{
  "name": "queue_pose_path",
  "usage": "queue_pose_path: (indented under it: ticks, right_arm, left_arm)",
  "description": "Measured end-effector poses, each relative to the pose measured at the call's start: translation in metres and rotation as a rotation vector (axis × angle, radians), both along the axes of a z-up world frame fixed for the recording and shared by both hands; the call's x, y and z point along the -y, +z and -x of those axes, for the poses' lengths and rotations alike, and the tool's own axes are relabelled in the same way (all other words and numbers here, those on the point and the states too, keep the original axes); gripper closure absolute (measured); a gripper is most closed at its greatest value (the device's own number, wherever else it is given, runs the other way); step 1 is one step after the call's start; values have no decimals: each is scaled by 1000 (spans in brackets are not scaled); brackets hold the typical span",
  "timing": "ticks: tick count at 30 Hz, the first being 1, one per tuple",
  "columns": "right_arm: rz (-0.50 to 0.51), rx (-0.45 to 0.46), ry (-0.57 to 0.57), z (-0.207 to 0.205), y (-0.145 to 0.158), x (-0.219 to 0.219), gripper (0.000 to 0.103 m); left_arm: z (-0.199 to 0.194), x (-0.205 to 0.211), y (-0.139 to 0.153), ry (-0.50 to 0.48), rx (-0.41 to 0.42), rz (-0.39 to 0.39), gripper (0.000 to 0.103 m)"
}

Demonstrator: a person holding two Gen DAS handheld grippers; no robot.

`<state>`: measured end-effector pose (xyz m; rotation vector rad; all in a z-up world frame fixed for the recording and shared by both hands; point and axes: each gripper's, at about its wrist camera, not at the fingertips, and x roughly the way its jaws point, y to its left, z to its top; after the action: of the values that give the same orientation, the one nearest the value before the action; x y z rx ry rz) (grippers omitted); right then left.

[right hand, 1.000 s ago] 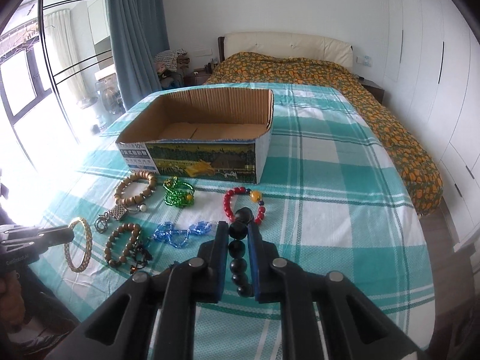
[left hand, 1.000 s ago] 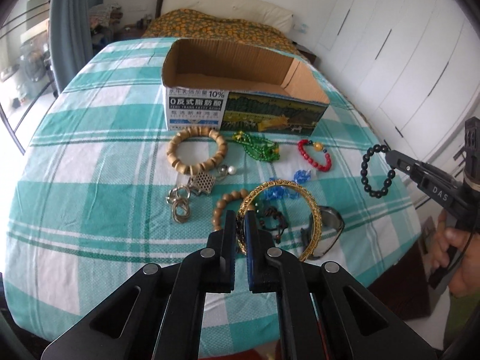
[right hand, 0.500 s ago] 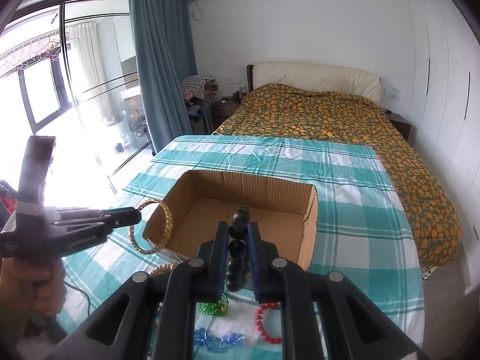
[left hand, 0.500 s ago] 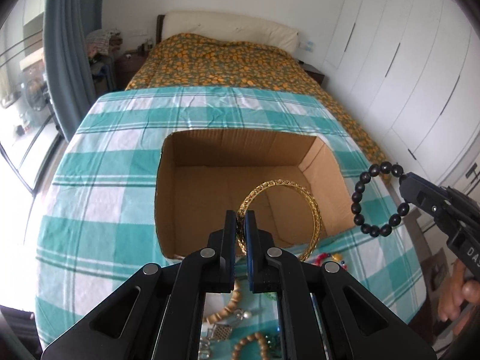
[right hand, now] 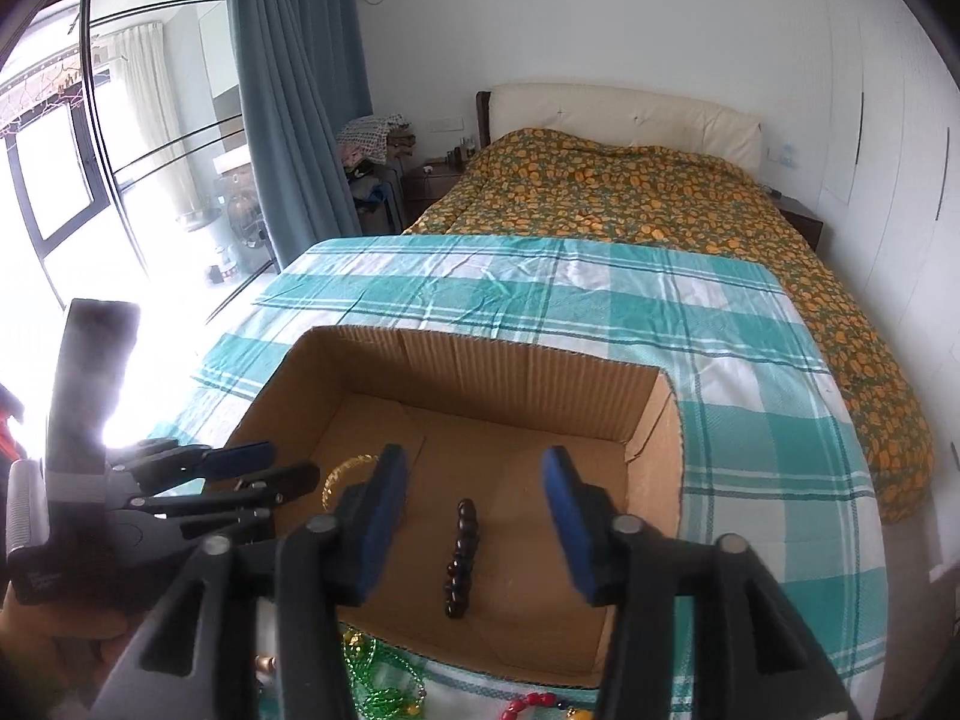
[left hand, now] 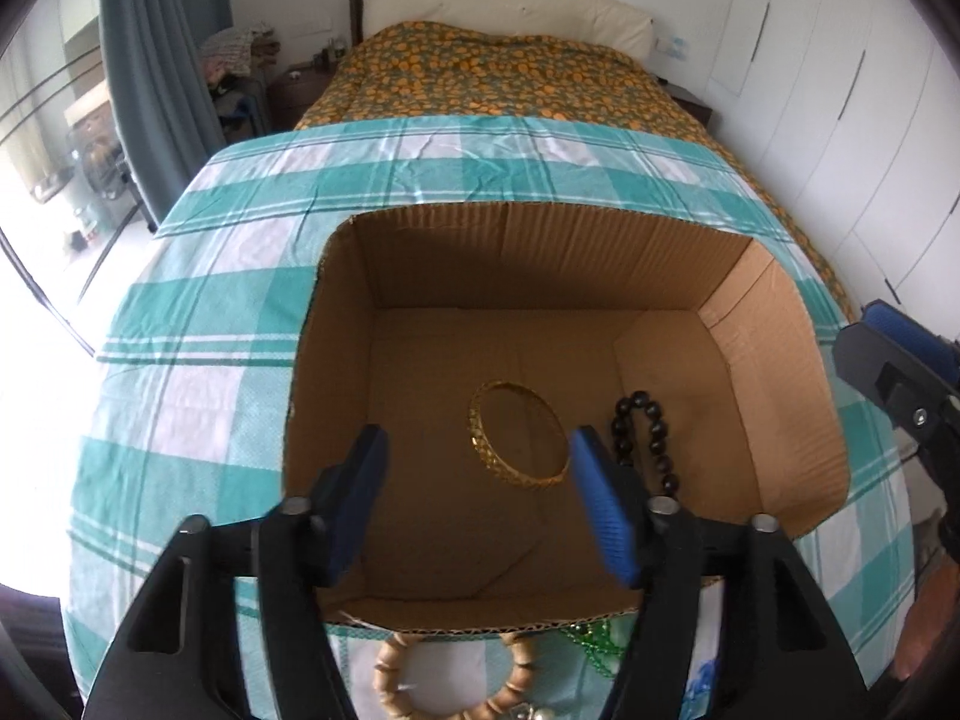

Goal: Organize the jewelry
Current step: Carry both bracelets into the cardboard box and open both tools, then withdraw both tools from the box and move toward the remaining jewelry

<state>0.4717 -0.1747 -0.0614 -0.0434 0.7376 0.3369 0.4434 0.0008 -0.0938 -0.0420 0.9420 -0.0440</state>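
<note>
An open cardboard box (left hand: 540, 252) (right hand: 510, 372) stands on the green checked cloth. Inside it are a gold bangle (left hand: 519, 432) (right hand: 345, 474) and, to its right, a black bead bracelet (left hand: 645, 444) (right hand: 461, 558). My left gripper (left hand: 480, 498) (right hand: 240, 474) hangs over the box's near part. Its jaws are opening, and the bangle is below them, clear of the blue pads. My right gripper (right hand: 474, 525) (left hand: 888, 372) hovers over the box's right side. Its jaws are opening too, with the black bracelet loose beneath them.
In front of the box lie a wooden bead bracelet (left hand: 456, 678), green beads (left hand: 591, 642) (right hand: 378, 684) and a red bead bracelet (right hand: 534, 705). An orange-patterned bedspread (right hand: 660, 204) is beyond the cloth. White wardrobes are on the right, and a curtain and window on the left.
Both grippers carried their pieces forward from the cloth to above the box, then let go. The gold bangle and the black bracelet left the jaws and are now inside the box.
</note>
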Motion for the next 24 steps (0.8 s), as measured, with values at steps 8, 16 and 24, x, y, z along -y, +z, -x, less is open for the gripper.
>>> queue_pose_path:
  ticks: [8, 16, 24]
  right_arm:
    - [70, 130, -28, 60, 15, 17, 43]
    - [119, 198, -26, 144, 2, 30, 41]
    - [186, 190, -73, 211, -36, 57, 40]
  left_arm:
    - [62, -19, 17, 13, 125, -24, 12]
    - [153, -23, 17, -3, 200, -12, 5]
    - [226, -26, -20, 48, 229, -18, 4]
